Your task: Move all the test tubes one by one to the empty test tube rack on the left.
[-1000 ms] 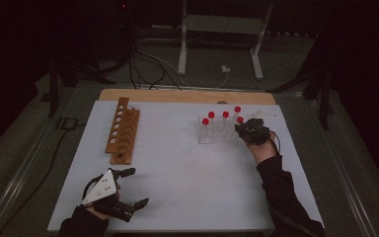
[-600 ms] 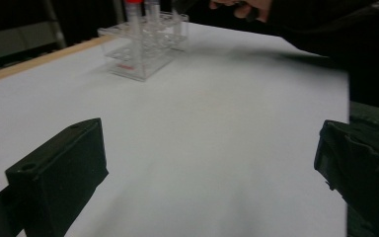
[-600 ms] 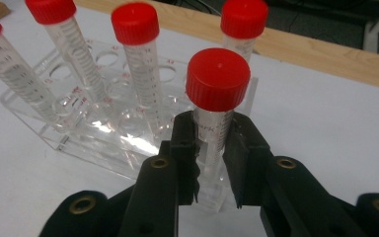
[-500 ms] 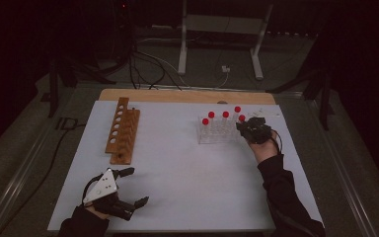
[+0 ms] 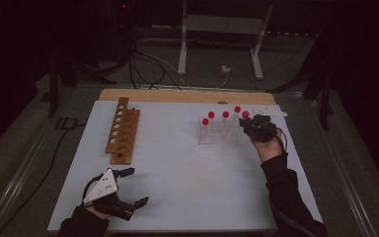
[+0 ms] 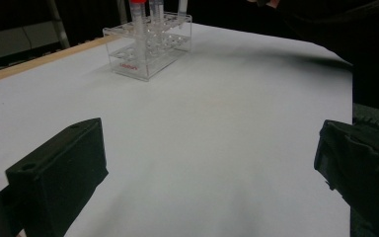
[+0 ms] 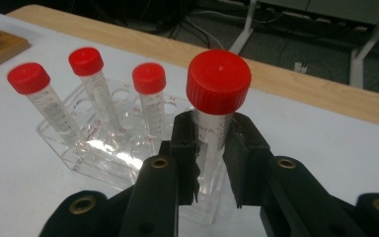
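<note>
Red-capped tube [image 7: 216, 106] sits clamped between the two black jaws of the right gripper [image 7: 212, 163], the pads pressing on its clear, graduated body just under the cap. Its lower end is at the near corner of the clear plastic rack [image 7: 86, 153]; whether the tip is in a hole or just above the rack cannot be told. In the high view the right gripper [image 5: 254, 127] is at the right end of the rack [image 5: 212, 138], toward the back right of the white table [image 5: 197, 173], with the person's dark sleeve [image 5: 286, 197] running down to the bottom edge.

Three more tubes stand in the rack behind the held one, each with a red cap: one at the left [image 7: 42, 101], one further back [image 7: 93, 79] and one in the middle [image 7: 150, 96]. All three lean a little to the left in the right gripper view.

A wooden rack [image 5: 122, 129] with a row of round holes lies on the left part of the table, well apart from the clear rack.

The left gripper [image 5: 128, 190] rests near the front left corner of the table, its grey three-cornered plate on top. Its jaws stand wide apart with nothing between them; in the left gripper view they frame bare white table, with the clear rack [image 6: 148, 49] far off beyond them
</note>
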Motion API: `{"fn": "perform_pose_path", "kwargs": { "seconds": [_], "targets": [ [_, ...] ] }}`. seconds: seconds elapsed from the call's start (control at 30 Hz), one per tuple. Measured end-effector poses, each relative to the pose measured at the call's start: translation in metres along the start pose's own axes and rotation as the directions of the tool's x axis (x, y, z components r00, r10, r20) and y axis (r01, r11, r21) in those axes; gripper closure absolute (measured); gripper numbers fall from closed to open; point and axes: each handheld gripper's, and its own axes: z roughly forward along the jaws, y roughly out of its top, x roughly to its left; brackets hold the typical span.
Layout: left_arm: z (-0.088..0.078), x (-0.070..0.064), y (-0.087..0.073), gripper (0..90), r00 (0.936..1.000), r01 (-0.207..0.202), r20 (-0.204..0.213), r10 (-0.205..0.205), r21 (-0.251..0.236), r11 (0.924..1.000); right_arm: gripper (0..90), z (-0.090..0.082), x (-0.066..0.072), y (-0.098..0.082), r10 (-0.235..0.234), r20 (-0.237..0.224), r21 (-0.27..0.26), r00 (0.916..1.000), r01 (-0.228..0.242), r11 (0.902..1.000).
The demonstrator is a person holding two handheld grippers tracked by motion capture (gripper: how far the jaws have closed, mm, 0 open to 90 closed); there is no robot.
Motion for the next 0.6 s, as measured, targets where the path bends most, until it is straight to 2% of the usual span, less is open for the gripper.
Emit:
{"fn": "perform_pose_path", "kwargs": {
  "seconds": [0.3,0.53,0.6],
  "targets": [
    [-0.001,0.001,0.002,0.3,0.9998,0.021,0.005,-0.021,0.003,0.9998,74.6,-0.017,0.001,0.008,-0.004,-0.004,-0.043,1.0000,0.004,0.9991],
    [-0.002,0.000,0.003,0.3,0.9994,0.033,0.011,-0.033,-0.009,0.9994,74.6,-0.027,0.016,0.014,-0.031,-0.044,-0.046,0.9986,0.029,0.9985],
    [-0.002,0.000,0.004,0.3,0.9995,0.032,0.007,-0.032,0.007,0.9995,74.6,-0.029,0.024,0.013,-0.055,-0.061,-0.039,0.9966,0.053,0.9978]
  ]
}}
